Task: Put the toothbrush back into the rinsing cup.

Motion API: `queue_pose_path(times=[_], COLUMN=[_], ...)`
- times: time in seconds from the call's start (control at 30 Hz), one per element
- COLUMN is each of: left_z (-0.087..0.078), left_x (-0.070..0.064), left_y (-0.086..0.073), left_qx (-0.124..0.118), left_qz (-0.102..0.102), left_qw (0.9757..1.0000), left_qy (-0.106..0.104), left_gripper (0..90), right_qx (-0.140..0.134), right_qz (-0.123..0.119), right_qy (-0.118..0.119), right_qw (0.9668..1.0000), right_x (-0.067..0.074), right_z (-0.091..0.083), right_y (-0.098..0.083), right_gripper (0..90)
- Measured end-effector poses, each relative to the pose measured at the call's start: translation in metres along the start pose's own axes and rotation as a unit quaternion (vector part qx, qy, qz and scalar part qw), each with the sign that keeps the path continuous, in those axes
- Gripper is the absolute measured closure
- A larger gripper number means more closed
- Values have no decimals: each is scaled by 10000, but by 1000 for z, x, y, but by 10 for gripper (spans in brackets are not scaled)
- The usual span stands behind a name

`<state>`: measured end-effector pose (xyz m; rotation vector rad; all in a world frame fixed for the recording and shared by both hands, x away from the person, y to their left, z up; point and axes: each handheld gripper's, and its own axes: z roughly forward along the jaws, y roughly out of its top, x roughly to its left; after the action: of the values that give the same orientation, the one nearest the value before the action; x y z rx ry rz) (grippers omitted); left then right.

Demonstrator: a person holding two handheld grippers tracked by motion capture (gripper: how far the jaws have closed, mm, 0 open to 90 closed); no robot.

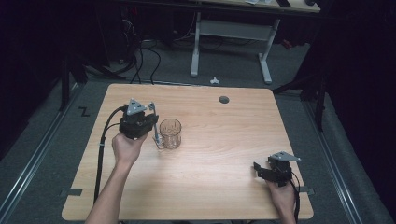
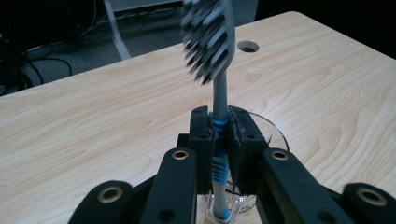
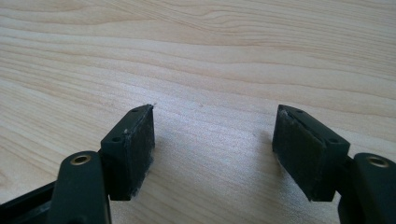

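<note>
A grey and blue toothbrush (image 2: 219, 88) stands upright between the jaws of my left gripper (image 2: 220, 128), which is shut on its handle. Its bristle head points up and is blurred. In the high view the left gripper (image 1: 152, 126) holds the toothbrush (image 1: 154, 122) just left of a clear ribbed glass (image 1: 170, 133) on the wooden table (image 1: 219, 140). The brush's lower end hangs beside the glass's rim (image 2: 275, 128). My right gripper (image 1: 259, 169) rests at the table's near right, and in its own view the right gripper (image 3: 214, 144) stands open above bare wood.
A round cable hole (image 1: 224, 99) sits near the table's far edge. Beyond the table stands a white desk frame (image 1: 231, 32) with cables on the floor. A black cable (image 1: 100, 149) trails from the left gripper along the table's left side.
</note>
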<state>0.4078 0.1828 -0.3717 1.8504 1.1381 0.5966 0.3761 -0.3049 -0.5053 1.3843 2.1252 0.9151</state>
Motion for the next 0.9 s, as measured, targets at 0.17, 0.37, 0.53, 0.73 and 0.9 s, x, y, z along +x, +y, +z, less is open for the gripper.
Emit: queue_pose_path(times=[0.17,0.37,0.53,0.73,0.9], left_z=[0,1,2,3,7], left_x=[-1,0,0,-4,-7], left_y=[-3,-7,-12,-15,-16], left_qx=[-1,-21,13,42,78], left_qz=[12,-22,-2,73,149], left_qw=[10000,10000,10000,9999,9998], left_qy=[9,1,20,55,70], left_gripper=[809,810,810,810,810], right_qx=[3,11,6,3,4], right_qz=[-8,-18,-14,-6,-5], right_qy=[-4,-19,-11,2,3], right_qw=[10000,10000,10000,10000,10000], right_x=[0,1,0,0,0], right_z=[0,0,0,0,0], right_y=[0,0,0,0,0], right_gripper=[300,300,300,299,299])
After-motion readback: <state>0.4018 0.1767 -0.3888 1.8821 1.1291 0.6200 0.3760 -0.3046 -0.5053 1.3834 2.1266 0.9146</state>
